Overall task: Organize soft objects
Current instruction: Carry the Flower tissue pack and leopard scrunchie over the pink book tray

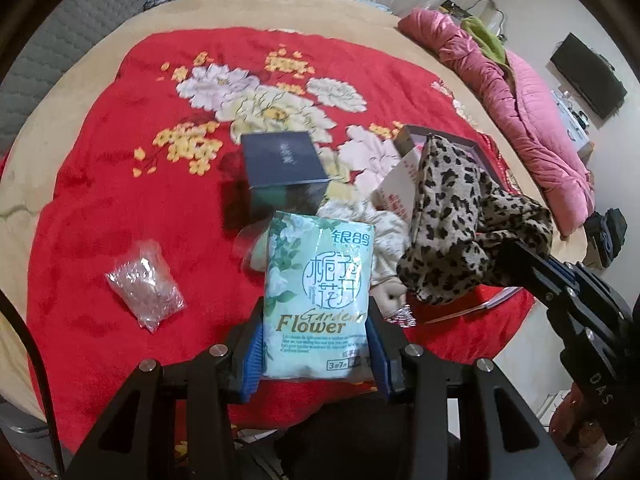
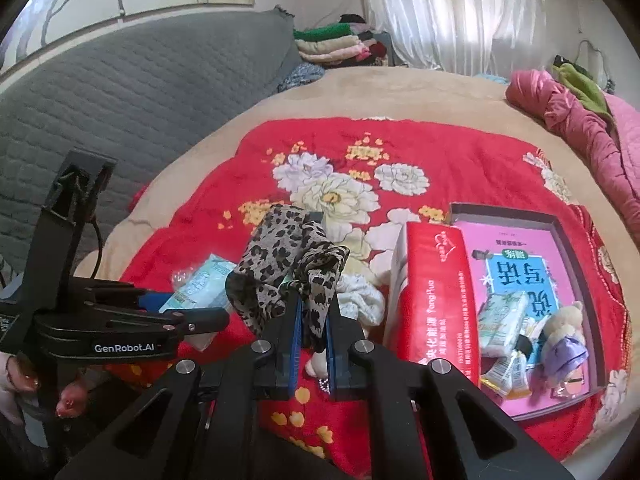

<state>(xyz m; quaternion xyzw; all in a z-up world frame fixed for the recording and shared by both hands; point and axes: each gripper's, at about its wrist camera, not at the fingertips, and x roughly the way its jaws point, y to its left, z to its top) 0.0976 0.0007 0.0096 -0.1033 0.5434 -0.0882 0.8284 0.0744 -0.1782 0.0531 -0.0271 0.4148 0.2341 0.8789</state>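
Leopard-print scarf in tan and black, pale mint tissue pack with white flowers, bright red blanket with cream and yellow blooms, pink quilt far right.

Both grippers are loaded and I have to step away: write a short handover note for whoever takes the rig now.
Left gripper: shut on the tissue pack, held above the red blanket.
Right gripper: shut on the leopard scarf, which hangs bunched above its fingers.
Box tray on the right already holds a tissue pack, small packets and a plush toy.
Left to sort: the white cloth, the clear bag and both held items.
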